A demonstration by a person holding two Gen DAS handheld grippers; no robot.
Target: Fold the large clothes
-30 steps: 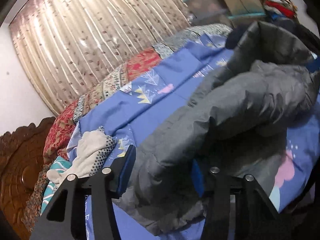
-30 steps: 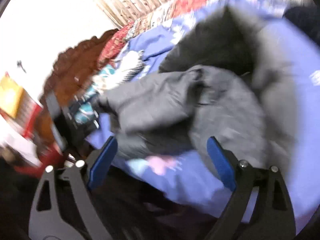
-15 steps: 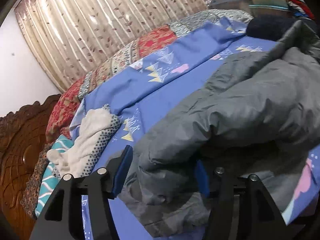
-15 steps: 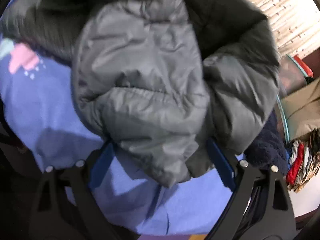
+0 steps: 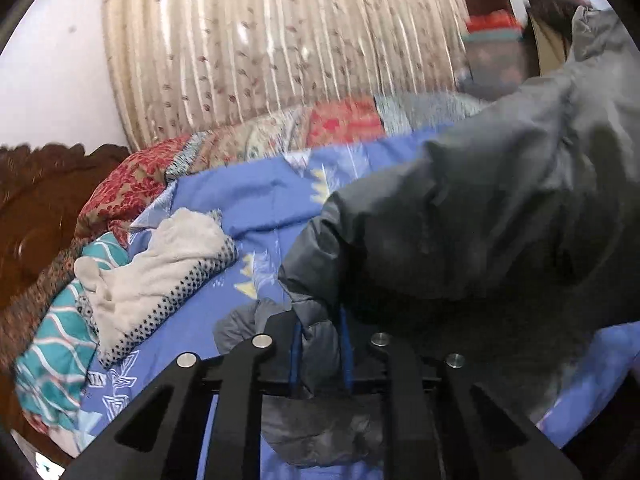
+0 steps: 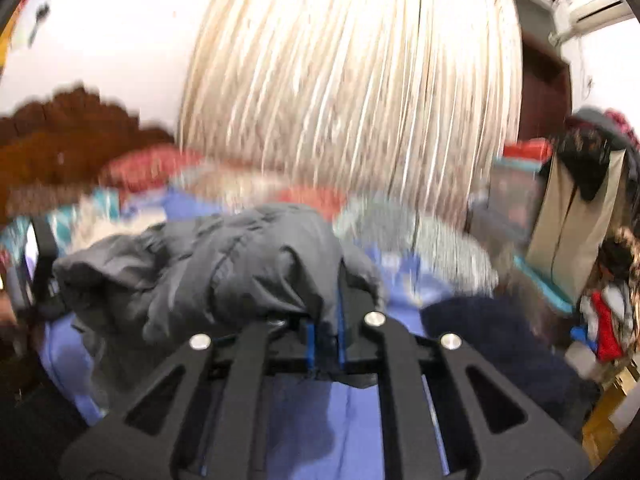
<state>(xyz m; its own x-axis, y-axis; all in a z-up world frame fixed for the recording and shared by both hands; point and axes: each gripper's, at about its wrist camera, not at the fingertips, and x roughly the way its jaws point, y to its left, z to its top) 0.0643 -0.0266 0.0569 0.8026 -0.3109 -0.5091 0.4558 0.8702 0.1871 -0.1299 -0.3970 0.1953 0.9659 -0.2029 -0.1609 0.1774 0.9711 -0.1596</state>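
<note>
A large grey padded jacket (image 5: pixel 480 208) lies bunched on the blue patterned bedsheet (image 5: pixel 248 196). My left gripper (image 5: pixel 320 344) is shut on a fold of the jacket's edge, the fabric pinched between its blue pads. My right gripper (image 6: pixel 325 332) is shut on another part of the jacket (image 6: pixel 224 264), which hangs in a crumpled heap to the left of the fingers, raised above the sheet (image 6: pixel 344 420). The right wrist view is blurred by motion.
A white garment with a dotted trim (image 5: pixel 160 272) and a teal striped cloth (image 5: pixel 56 352) lie at the bed's left. A carved wooden headboard (image 5: pixel 36 200) and cream curtain (image 5: pixel 280 48) stand behind. Dark blue cloth (image 6: pixel 492 336) and piled clothes (image 6: pixel 600 280) are at right.
Both grippers were open around the jacket and have closed on it. Both have risen, lifting the jacket off the bed; the right one swung from looking down to looking across the room.
</note>
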